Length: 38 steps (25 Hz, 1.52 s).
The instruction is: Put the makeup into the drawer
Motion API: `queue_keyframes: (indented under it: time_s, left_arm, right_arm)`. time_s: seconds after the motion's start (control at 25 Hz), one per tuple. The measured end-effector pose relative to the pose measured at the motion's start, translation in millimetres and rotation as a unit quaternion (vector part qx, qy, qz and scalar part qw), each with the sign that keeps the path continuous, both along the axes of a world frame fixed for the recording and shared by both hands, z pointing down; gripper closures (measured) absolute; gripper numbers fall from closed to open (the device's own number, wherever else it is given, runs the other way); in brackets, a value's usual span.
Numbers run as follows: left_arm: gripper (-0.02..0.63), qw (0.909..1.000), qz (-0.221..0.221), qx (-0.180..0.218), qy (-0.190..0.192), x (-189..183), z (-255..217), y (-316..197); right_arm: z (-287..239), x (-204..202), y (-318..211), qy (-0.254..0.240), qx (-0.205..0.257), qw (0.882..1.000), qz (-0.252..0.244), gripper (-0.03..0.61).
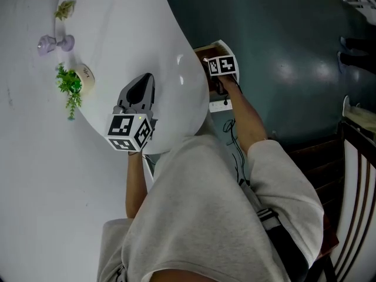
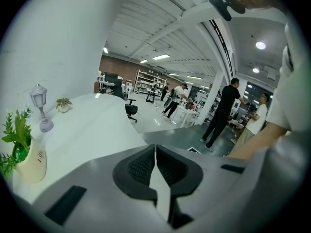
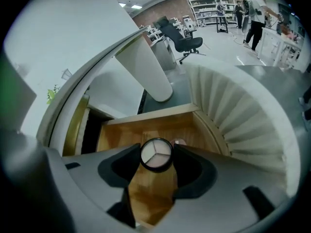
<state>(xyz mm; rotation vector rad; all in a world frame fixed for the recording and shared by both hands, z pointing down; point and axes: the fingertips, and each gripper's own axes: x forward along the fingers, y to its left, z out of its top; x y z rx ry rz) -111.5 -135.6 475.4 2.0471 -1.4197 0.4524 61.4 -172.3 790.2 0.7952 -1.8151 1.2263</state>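
Observation:
A round makeup compact (image 3: 156,155) with a black rim and a three-part pale face sits between the jaws of my right gripper (image 3: 156,156), which is shut on it. It hangs over the open wooden drawer (image 3: 124,130), whose white ribbed curved front (image 3: 238,115) stands to the right. A small pinkish item (image 3: 180,142) lies in the drawer just behind the compact. In the head view the right gripper (image 1: 220,78) reaches down at the drawer (image 1: 202,51) under the white table's edge. My left gripper (image 1: 143,81) rests above the tabletop (image 1: 117,34), shut and holding nothing (image 2: 155,152).
A green plant in a cream pot (image 1: 76,81) and a lavender lantern ornament (image 1: 53,43) stand on the table's far left, with a small plant pot (image 1: 64,9) beyond. A power strip with cables (image 1: 220,106) lies on the dark floor. A dark chair (image 1: 358,157) stands at the right.

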Motion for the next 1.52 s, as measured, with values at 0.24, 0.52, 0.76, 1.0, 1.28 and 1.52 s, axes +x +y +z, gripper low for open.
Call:
queue_keyframes:
  time_s: [0.24, 0.52, 0.76, 1.0, 1.28, 1.52]
  left_arm:
    - [0.597, 1.0000, -0.002, -0.009, 0.000, -1.6, 6.3, -4.5]
    - [0.597, 0.9998, -0.003, -0.020, -0.005, -1.4, 13.9, -6.1]
    - [0.597, 0.9995, -0.005, -0.029, -0.010, -5.5, 20.9, -3.9]
    - [0.597, 0.9992, -0.008, -0.035, -0.015, -9.5, 24.0, -1.6]
    - [0.597, 0.9989, -0.016, -0.039, -0.020, -18.8, 27.7, 3.1]
    - [0.597, 0.9990, -0.019, -0.035, -0.021, -19.0, 25.5, 4.7]
  right_arm:
    - [19.9, -2.9, 2.8, 0.010, -0.026, 1.000, -0.003, 0.367]
    - [38.3, -5.1, 0.1, 0.018, -0.038, 0.999, -0.002, 0.367]
    - [58.8, -6.9, 3.5, 0.028, -0.060, 0.998, -0.001, 0.365]
    - [72.3, -3.6, 6.8, 0.040, -0.073, 0.997, 0.008, 0.365]
    - [77.6, -5.5, 7.4, 0.035, -0.075, 0.996, 0.028, 0.364]
    - [66.8, -5.1, 0.4, 0.009, -0.066, 0.996, 0.060, 0.316]
